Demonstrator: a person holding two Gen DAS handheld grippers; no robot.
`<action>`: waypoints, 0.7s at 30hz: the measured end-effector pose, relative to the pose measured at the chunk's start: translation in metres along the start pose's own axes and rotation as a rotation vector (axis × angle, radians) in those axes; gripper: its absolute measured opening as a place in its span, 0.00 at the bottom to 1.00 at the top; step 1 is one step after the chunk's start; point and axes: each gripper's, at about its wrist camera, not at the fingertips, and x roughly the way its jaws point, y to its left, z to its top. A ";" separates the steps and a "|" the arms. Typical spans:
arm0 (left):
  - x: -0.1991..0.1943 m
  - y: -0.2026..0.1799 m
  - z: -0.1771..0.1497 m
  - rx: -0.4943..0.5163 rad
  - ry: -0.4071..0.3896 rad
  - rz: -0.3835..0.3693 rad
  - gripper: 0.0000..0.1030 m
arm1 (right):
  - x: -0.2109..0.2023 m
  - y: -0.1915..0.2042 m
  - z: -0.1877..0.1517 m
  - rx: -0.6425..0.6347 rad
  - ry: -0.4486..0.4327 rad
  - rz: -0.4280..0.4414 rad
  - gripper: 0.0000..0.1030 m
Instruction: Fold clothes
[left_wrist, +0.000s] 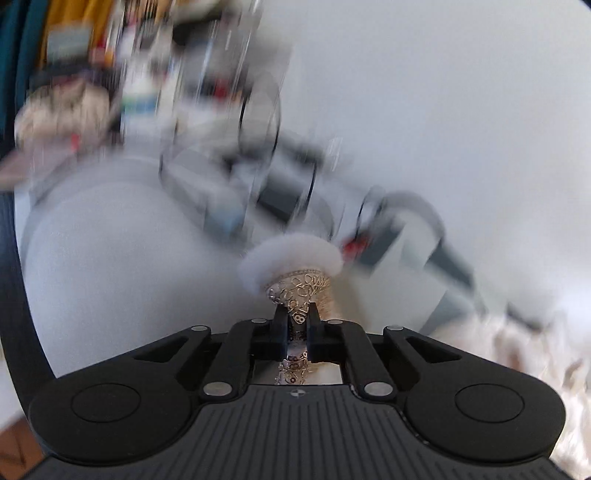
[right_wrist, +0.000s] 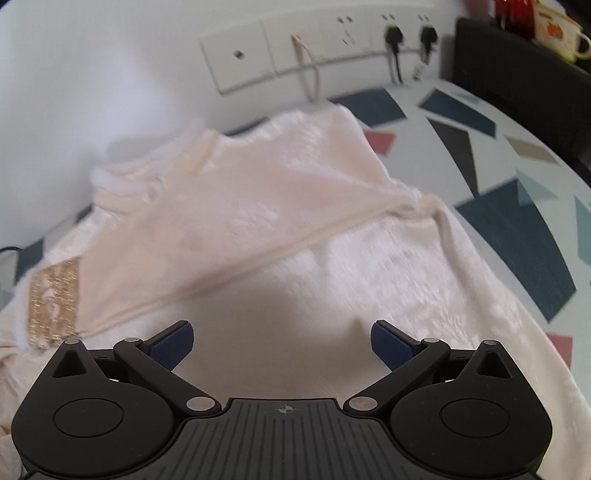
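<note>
Fabric sits pinched between your left gripper (left_wrist: 297, 318) fingers: a sequinned cuff (left_wrist: 297, 291) with a white fluffy trim (left_wrist: 291, 258), lifted clear, everything behind it blurred. Your right gripper (right_wrist: 283, 343) hangs with fingers spread wide and nothing between them, just above the cream fleece garment (right_wrist: 280, 206). That garment lies spread on the patterned table (right_wrist: 517, 206), its far edge near the wall sockets (right_wrist: 321, 48).
</note>
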 end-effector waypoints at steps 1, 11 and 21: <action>-0.012 -0.007 0.014 0.012 -0.051 -0.018 0.08 | -0.002 0.002 0.003 0.003 -0.001 0.015 0.99; -0.108 -0.180 0.066 0.273 -0.309 -0.431 0.08 | -0.008 -0.027 0.037 0.270 -0.007 0.012 0.99; -0.038 -0.372 -0.107 0.564 0.050 -0.650 0.08 | -0.029 -0.134 0.031 0.306 -0.125 -0.061 0.99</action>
